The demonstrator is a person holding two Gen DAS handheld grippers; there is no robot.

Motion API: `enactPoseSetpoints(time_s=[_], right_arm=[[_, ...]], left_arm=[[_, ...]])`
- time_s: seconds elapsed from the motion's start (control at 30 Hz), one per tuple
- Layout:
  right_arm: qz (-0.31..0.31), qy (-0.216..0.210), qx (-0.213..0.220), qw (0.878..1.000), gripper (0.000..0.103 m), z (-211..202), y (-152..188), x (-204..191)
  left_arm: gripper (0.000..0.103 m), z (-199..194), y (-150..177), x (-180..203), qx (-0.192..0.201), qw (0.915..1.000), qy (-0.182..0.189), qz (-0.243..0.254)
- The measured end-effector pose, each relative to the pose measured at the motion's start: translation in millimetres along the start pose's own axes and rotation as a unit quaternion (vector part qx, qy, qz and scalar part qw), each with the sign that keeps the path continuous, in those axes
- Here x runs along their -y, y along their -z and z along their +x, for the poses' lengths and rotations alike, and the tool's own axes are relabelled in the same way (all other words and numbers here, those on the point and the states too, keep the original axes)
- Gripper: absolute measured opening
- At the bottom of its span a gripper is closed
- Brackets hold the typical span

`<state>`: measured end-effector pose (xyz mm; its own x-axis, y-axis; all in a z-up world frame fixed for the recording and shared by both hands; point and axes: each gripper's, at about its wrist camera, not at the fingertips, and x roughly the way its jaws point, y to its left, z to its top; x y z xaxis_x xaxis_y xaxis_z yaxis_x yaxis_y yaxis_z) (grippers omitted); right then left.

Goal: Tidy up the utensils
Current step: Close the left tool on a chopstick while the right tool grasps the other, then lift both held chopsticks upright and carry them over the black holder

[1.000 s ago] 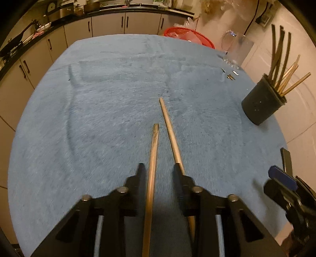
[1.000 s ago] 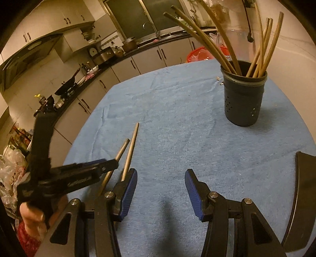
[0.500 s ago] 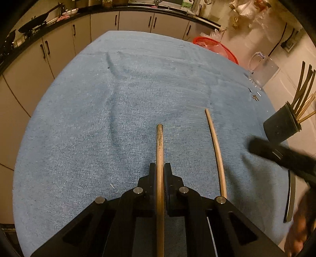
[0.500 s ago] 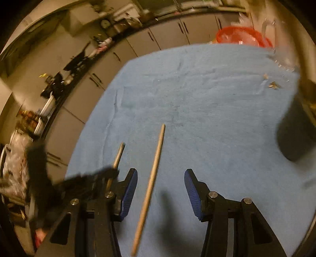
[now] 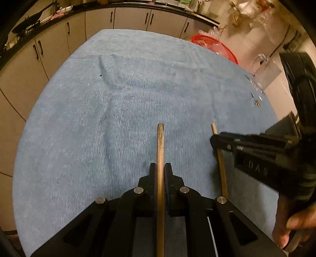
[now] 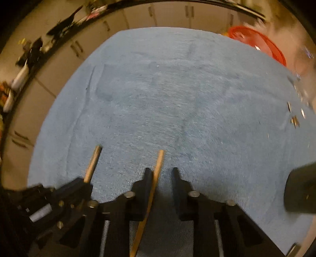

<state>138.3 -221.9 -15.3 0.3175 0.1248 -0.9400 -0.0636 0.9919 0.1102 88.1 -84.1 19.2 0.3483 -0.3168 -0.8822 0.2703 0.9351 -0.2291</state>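
Note:
On the blue cloth (image 5: 88,128), my left gripper (image 5: 160,168) is shut on a dark brown chopstick (image 5: 160,142) that sticks out ahead between its fingers. A paler chopstick (image 5: 222,170) lies on the cloth just to its right. My right gripper (image 6: 162,172) straddles that pale chopstick (image 6: 159,162). Its jaws are closing: the stick leans on the left finger, and a gap still shows on the right side. The right gripper's fingers (image 5: 219,140) reach in from the right in the left wrist view. The left gripper (image 6: 79,185) with its stick (image 6: 92,162) is at the lower left of the right wrist view.
A red basket (image 5: 215,45) sits at the cloth's far right edge, with a clear plastic jug (image 5: 266,71) and small metal bits (image 5: 256,101) nearby. A dark blurred holder (image 6: 302,189) is at the right. Kitchen cabinets (image 5: 128,17) run behind the table. A hand (image 5: 292,223) holds the right gripper.
The left jaws shut on the dark chopstick. The right gripper swung away from the dark holder, came down over the pale chopstick, and its jaws narrowed around it.

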Motion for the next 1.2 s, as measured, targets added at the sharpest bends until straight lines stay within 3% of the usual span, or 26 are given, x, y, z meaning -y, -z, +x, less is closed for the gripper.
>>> enactPoseSetpoints(time_s=[0.17,0.3,0.5,0.7,1.0,1.2], right_arm=[[0.039,-0.046,0.021,0.998,0.006,-11.2,5.2,18.5],[0.056,-0.094,0.097,0.989,0.006,-57.6,21.8,25.8],[0.029,-0.096,0.253,0.962,0.006,-149.6,68.1,14.3],[0.032,-0.082,0.357,0.93,0.006,-197.4,117.2,5.9],[0.047,-0.08,0.4,0.912,0.006,-217.4,144.1,15.0],[0.044,-0.084,0.407,0.908,0.006,-222.4,153.1,19.5]], left_arm=[[0.007,-6.6,1.5,-0.3,0.026,0.9995,0.02,-0.006],[0.007,-39.8,10.1,3.5,0.081,0.9958,0.042,-0.007],[0.007,-105.3,26.8,19.9,0.187,0.9812,0.046,0.003],[0.007,-139.9,43.1,32.4,0.251,0.9673,0.035,0.016],[0.007,-155.4,52.9,42.1,0.287,0.957,0.028,0.028],[0.007,-152.8,56.2,48.6,0.278,0.9599,0.015,0.034]])
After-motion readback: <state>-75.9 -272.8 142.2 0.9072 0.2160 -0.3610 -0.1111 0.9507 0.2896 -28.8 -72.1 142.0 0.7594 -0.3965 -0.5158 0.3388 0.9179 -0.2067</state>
